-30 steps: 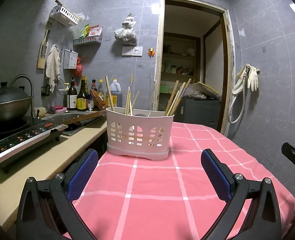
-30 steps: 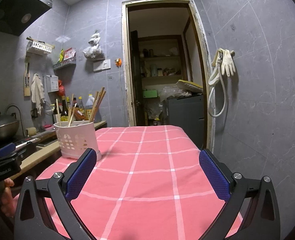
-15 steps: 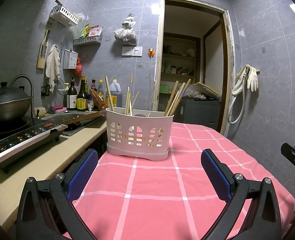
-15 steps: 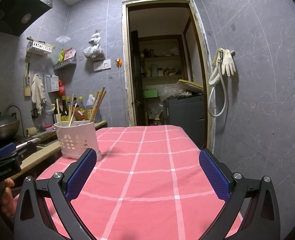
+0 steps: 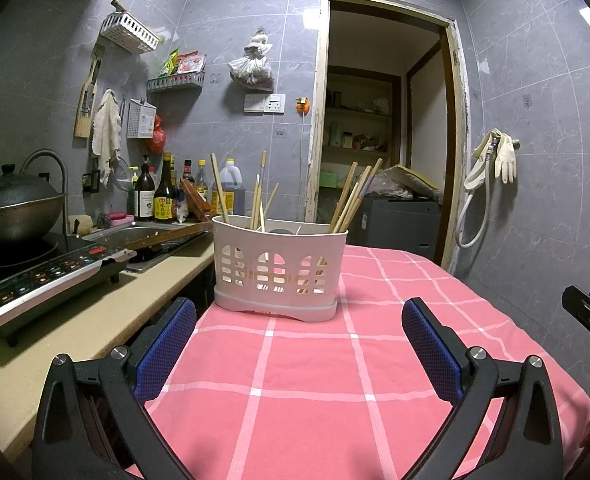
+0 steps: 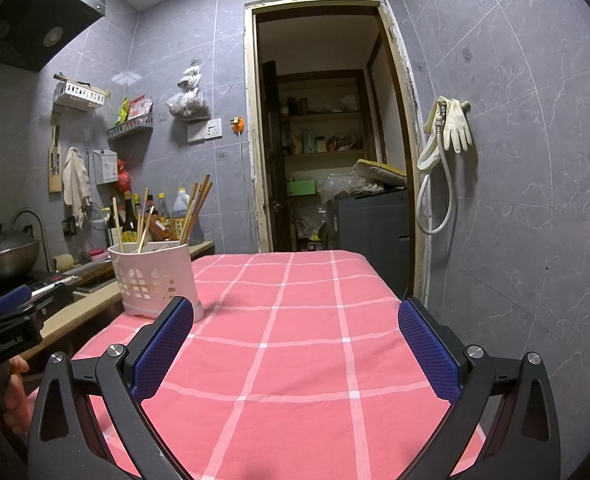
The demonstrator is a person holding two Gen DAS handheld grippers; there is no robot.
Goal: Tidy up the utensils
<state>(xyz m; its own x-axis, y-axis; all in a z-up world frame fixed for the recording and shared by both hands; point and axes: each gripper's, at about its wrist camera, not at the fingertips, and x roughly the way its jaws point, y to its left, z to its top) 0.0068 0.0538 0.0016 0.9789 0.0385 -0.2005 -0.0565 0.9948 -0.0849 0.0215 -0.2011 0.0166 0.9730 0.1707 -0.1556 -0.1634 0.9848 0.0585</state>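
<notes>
A pink checked tablecloth (image 5: 307, 364) covered the table. To the left a beige counter (image 5: 95, 320) carried an induction cooktop (image 5: 47, 276) with a dark wok (image 5: 13, 208) on it, and beyond that a sink (image 5: 135, 234) and a row of sauce bottles (image 5: 163, 196). A white towel (image 5: 106, 130) hung on the grey tiled wall. By the open doorway (image 6: 327, 132), pale rubber gloves (image 6: 455, 124) hung from a hook with a hose (image 6: 439, 196).
</notes>
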